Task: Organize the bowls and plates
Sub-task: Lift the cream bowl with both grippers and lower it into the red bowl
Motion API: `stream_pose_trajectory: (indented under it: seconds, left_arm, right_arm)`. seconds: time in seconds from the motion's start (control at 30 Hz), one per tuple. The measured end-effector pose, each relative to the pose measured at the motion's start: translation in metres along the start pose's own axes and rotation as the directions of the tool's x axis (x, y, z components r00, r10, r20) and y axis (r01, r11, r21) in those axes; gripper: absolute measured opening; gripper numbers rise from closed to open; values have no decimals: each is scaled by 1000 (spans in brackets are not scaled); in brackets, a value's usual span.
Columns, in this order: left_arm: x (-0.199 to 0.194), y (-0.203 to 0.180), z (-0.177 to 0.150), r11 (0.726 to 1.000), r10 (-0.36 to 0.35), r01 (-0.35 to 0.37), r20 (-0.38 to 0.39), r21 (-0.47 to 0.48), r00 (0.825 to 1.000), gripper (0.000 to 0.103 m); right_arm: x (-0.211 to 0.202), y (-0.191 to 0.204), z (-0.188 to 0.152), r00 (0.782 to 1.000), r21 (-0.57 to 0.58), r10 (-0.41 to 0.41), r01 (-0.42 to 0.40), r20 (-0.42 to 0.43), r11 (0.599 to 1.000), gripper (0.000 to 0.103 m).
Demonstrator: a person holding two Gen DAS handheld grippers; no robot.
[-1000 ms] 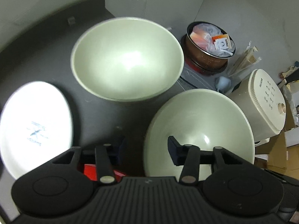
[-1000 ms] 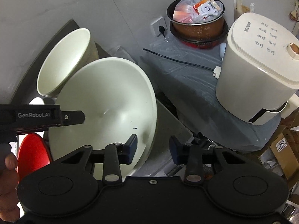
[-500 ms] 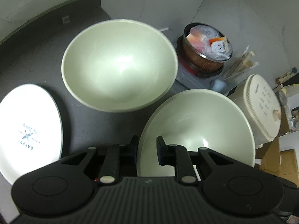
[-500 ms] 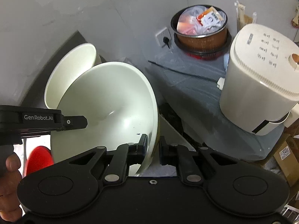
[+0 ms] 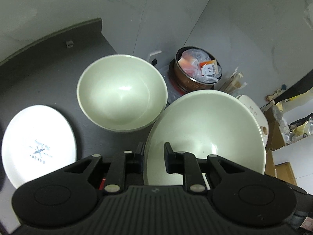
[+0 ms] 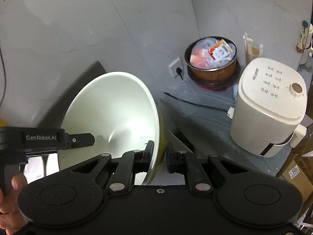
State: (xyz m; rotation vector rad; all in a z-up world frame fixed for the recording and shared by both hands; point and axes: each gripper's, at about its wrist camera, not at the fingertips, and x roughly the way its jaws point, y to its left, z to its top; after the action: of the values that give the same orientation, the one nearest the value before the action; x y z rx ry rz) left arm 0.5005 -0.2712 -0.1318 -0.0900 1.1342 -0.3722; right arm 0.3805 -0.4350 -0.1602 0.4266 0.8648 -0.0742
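Observation:
A wide pale-green bowl (image 5: 205,133) hangs above the dark countertop (image 5: 49,62), held on two sides. My left gripper (image 5: 153,156) is shut on its left rim, one pad inside and one outside. On the opposite rim my right gripper (image 6: 159,156) is shut, and the bowl (image 6: 111,117) tilts, showing its yellowish outside. The left gripper's body (image 6: 45,139) reaches in from the left in the right wrist view. A second pale-green bowl (image 5: 122,92) stands on the counter behind. A white plate (image 5: 38,143) with blue print lies at the left.
A copper pot (image 6: 212,62) stuffed with plastic bags and a white rice cooker (image 6: 268,107) stand on a lower grey surface at the right. A wall socket (image 6: 176,67) and a black cable (image 6: 195,103) lie between. Something red (image 5: 101,183) shows under my left gripper. A hand (image 6: 11,195) holds the left gripper.
Both grippers closed on the near bowl's opposite rims and raised it. The counter, the other bowl and the plate now lie farther below.

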Motion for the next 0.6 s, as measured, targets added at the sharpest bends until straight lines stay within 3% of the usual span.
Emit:
stream_pose_trajectory:
  seconds: [0.23, 0.6]
  left_arm:
    - [-35, 20, -11, 1000, -6, 6, 42, -7, 999, 20]
    - [-65, 67, -37, 997, 30, -26, 51, -72, 998, 20]
  right_arm:
    - [-13, 26, -9, 999, -35, 29, -29, 17, 999, 13]
    - [-10, 65, -31, 997, -107, 66, -69, -37, 992, 13]
